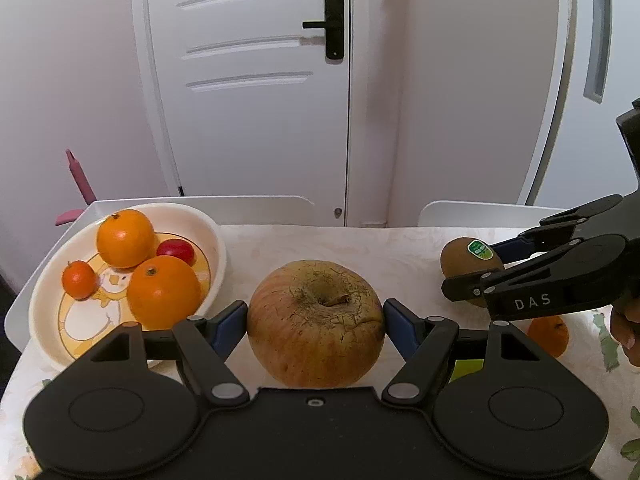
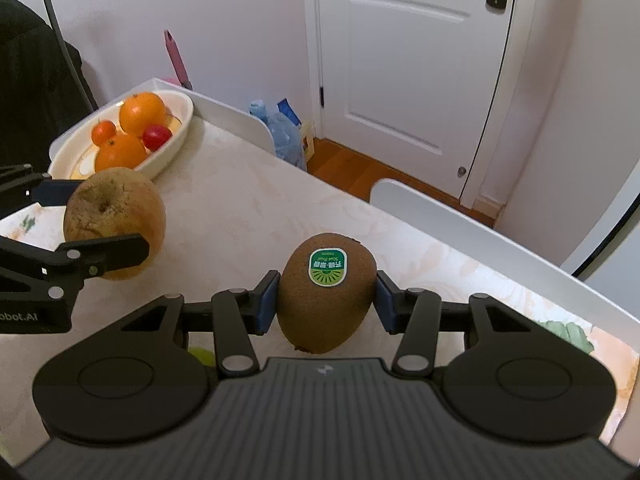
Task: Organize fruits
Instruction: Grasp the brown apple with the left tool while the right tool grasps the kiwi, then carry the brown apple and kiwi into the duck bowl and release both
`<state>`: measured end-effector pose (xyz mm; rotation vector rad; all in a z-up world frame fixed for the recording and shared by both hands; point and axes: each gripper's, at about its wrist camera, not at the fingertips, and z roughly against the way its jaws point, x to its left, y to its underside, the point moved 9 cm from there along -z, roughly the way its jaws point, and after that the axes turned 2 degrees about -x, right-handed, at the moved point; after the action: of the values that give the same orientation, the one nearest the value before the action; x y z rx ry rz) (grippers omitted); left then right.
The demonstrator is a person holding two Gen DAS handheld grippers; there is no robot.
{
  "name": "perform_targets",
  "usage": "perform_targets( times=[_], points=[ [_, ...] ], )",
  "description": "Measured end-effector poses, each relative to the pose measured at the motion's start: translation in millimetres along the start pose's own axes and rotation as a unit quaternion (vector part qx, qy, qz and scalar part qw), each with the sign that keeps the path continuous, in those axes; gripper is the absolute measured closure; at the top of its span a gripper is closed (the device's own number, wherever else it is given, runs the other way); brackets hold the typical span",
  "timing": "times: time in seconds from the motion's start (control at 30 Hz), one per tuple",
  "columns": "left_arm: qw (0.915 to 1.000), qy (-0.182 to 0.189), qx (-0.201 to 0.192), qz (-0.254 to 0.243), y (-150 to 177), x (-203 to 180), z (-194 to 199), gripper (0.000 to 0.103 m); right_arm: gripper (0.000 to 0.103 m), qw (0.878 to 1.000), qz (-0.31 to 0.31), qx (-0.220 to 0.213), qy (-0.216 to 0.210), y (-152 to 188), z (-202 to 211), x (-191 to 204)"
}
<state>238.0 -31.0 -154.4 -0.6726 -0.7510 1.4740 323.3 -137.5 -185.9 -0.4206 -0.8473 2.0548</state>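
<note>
My left gripper [image 1: 316, 320] is shut on a large russet apple [image 1: 316, 322], with a blue pad on each side; the apple also shows in the right wrist view [image 2: 116, 216]. My right gripper [image 2: 326, 298] is shut on a brown kiwi [image 2: 326, 292] with a green sticker; the kiwi also shows at the right of the left wrist view [image 1: 470, 264]. A white bowl [image 1: 208, 224] at the left holds two oranges [image 1: 125, 238], a small mandarin [image 1: 79, 279] and a red fruit [image 1: 176, 251].
A small orange [image 1: 550, 336] lies on the table behind my right gripper. A green object [image 2: 202, 354] peeks out under my right gripper. White chair backs [image 2: 440, 216] stand along the table's far edge. A door and plastic bottles [image 2: 284, 136] are beyond.
</note>
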Motion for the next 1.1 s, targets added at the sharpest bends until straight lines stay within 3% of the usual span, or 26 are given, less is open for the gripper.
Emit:
perform_targets(
  times=[0.6,1.1],
  points=[
    [0.9987,-0.005,-0.048,0.017,-39.7,53.4,70.2,0.026,0.039,0.999,-0.019,-0.046,-0.003,-56.0,59.2,70.7],
    [0.9993,0.012,-0.035,-0.005,-45.4,145.0,69.5,0.026,0.039,0.996,-0.068,-0.051,0.008,-89.0,43.8,151.8]
  ],
)
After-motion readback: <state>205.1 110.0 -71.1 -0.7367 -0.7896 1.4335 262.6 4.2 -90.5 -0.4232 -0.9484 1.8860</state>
